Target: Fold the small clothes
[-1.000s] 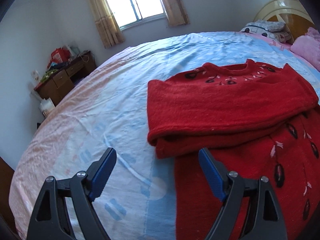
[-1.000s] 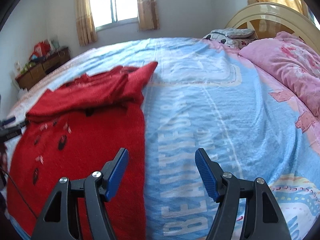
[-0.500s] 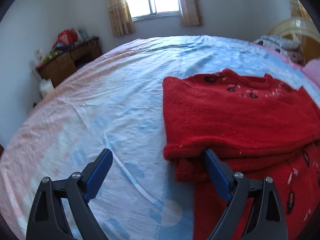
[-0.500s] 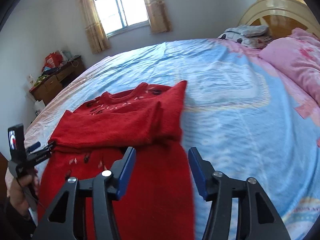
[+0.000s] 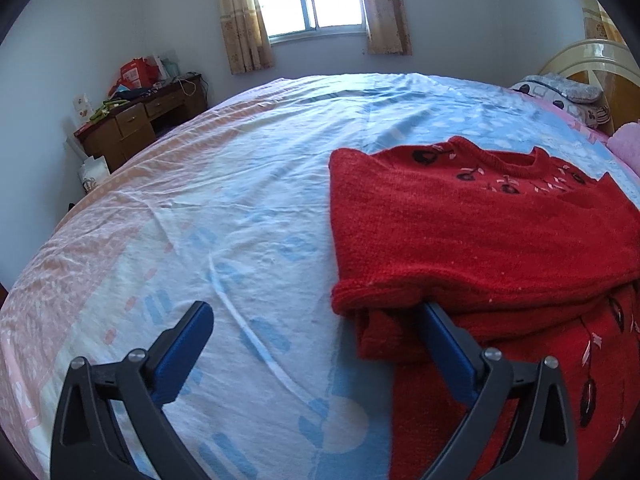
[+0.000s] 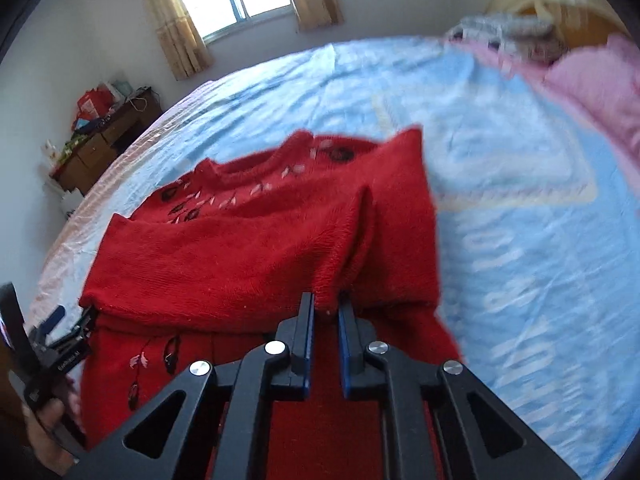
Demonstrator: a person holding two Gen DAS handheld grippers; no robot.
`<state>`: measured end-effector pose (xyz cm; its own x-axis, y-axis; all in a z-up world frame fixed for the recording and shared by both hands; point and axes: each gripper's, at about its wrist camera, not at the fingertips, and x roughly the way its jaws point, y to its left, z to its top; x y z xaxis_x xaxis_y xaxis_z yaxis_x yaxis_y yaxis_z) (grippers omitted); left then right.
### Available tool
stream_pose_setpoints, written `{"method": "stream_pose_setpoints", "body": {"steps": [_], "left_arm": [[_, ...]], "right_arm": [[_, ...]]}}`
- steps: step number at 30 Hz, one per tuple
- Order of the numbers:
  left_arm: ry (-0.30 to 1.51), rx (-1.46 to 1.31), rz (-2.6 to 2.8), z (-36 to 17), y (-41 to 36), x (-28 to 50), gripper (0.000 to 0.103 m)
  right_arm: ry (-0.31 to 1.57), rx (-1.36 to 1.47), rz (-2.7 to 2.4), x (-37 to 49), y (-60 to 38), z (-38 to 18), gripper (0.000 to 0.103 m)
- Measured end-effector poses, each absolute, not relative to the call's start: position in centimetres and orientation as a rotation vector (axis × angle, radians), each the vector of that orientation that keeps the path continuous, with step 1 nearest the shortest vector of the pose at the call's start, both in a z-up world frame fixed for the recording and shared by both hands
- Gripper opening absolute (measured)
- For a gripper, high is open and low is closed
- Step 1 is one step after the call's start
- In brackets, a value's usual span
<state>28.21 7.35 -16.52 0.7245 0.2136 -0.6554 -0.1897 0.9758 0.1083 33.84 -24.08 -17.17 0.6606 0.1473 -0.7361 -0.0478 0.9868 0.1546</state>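
A red knitted sweater with dark embroidered motifs lies on the bed, its sleeves folded across the chest. My left gripper is open at the sweater's left edge; its right finger is tucked under the folded sleeve cuff, its left finger over bare sheet. My right gripper is shut on a pinch of the folded sleeve of the sweater near its right side. The left gripper also shows in the right wrist view at the sweater's left edge.
The bed sheet is light blue and pink. A pink quilt and pillows lie by the headboard at the right. A wooden desk with clutter stands by the far wall under the window.
My right gripper moved left and forward onto the sweater and closed on the folded sleeve. My left gripper moved forward, sliding its right finger under the sleeve cuff.
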Motion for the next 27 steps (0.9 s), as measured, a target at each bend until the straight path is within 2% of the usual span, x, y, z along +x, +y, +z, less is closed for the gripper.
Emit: {"method": "stream_pose_setpoints", "body": {"steps": [5,11,12,14,16,21,27], "left_arm": [[0.749,0.023,0.213,-16.8,7.4,28.5,0.103],[0.737,0.022,0.209,-16.6,7.3,28.0,0.103],[0.731,0.013,0.196,-16.5,7.4,27.8,0.103],[0.721,-0.015,0.175,-16.0,8.0,26.8,0.103],[0.692,-0.027,0.166,-15.4,8.5,25.3,0.103],[0.564,-0.043,0.230,-12.5,9.4,23.9,0.103],[0.622,0.028,0.233,-12.7,7.7,28.5,0.103]], "right_arm": [[0.743,0.037,0.040,32.7,-24.8,-14.2,0.009],[0.906,0.017,0.036,34.3,-25.6,-18.3,0.010],[0.915,0.011,0.024,34.1,-25.8,-18.9,0.013],[0.899,0.021,0.011,33.5,-26.3,-18.9,0.032],[0.872,0.020,-0.034,32.7,-26.9,-18.2,0.040],[0.745,0.043,-0.019,32.0,-27.2,-15.2,0.040],[0.760,0.080,0.116,35.6,-24.9,-15.6,0.040]]}}
